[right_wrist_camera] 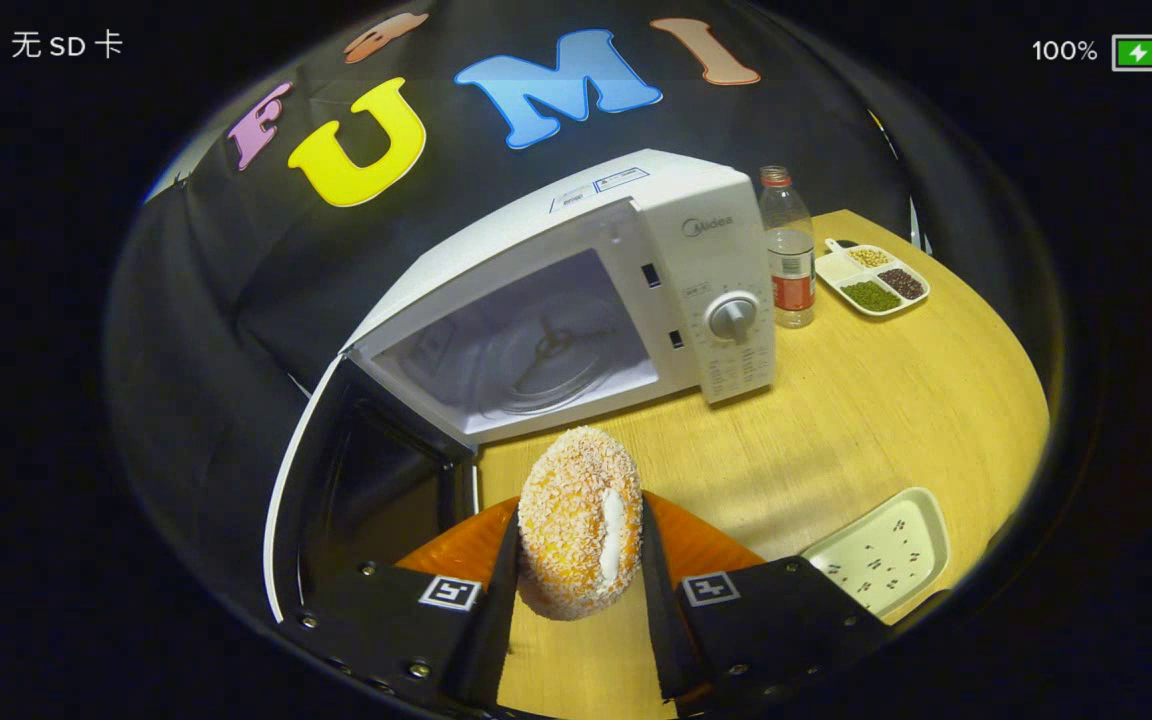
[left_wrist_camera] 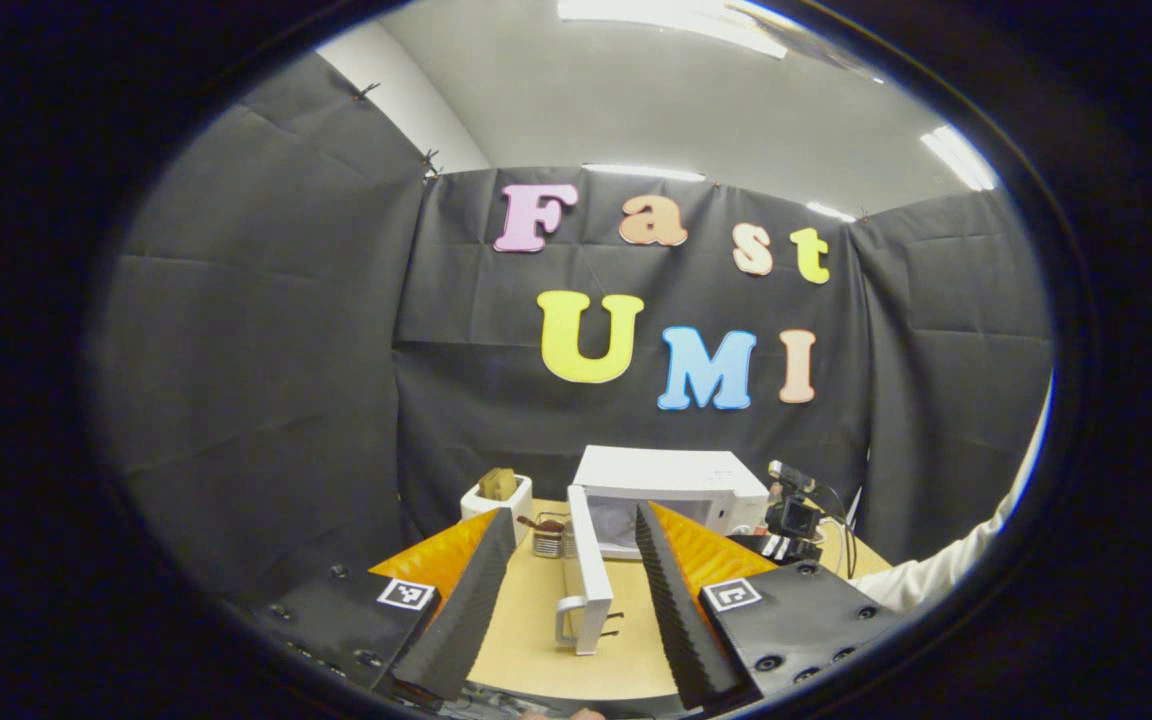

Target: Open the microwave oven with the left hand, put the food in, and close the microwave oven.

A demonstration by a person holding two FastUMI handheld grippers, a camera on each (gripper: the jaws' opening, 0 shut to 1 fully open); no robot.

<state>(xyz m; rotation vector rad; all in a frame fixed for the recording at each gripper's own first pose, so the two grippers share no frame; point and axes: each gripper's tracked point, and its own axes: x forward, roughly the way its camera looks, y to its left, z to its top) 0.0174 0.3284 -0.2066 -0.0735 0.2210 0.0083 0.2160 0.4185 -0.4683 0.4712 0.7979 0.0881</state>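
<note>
Microwave (right_wrist_camera: pixel 576 290) cavity mouth is unblocked, with only the glass turntable (right_wrist_camera: pixel 536 365) on its floor. Door (right_wrist_camera: pixel 336 500) swung wide on the left (walls off that side). Bottle (right_wrist_camera: pixel 789 250) and snack tray (right_wrist_camera: pixel 871 280) crowd the right, bare table (right_wrist_camera: pixel 836 420) in front.

Right gripper (right_wrist_camera: pixel 576 560) fingers clamping crumbed bun (right_wrist_camera: pixel 578 520), open microwave (right_wrist_camera: pixel 576 300) ahead, door (right_wrist_camera: pixel 336 500) swung left

A staged recording booth rather than a real kitchen, walls of draped black cloth (left_wrist_camera: pixel 266 380) clipped beneath a plain white ceiling with strip lights (left_wrist_camera: pixel 676 12), a pale wooden tabletop (right_wrist_camera: pixel 886 400) holding a white countertop microwave oven (right_wrist_camera: pixel 636 270), a clear plastic bottle (right_wrist_camera: pixel 788 250), a white divided dish of beans (right_wrist_camera: pixel 871 278)
</note>
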